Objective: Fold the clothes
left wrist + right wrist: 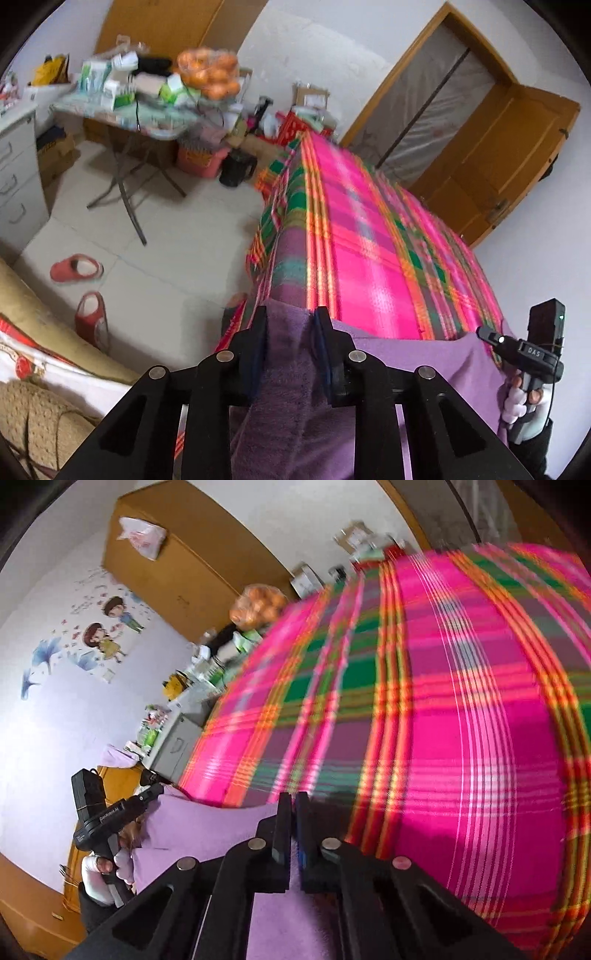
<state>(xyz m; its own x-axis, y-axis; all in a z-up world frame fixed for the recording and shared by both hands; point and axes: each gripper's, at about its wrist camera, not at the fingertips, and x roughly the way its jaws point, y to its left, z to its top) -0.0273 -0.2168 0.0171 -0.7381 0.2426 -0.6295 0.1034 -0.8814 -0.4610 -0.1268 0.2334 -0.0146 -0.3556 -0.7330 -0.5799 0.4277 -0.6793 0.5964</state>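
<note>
A purple fleece garment is stretched between my two grippers above the bed with its pink plaid cover. My left gripper is shut on a thick bunch of the purple garment near the bed's left edge. My right gripper is shut on a thin edge of the same garment, with its jaws almost touching. The right gripper shows at the right of the left wrist view, and the left gripper shows at the left of the right wrist view. Both views are blurred by motion.
A folding table piled with boxes and a bag of oranges stands on the tiled floor to the left. Two pink slippers lie on the floor. A wooden door and a grey drawer cabinet stand nearby.
</note>
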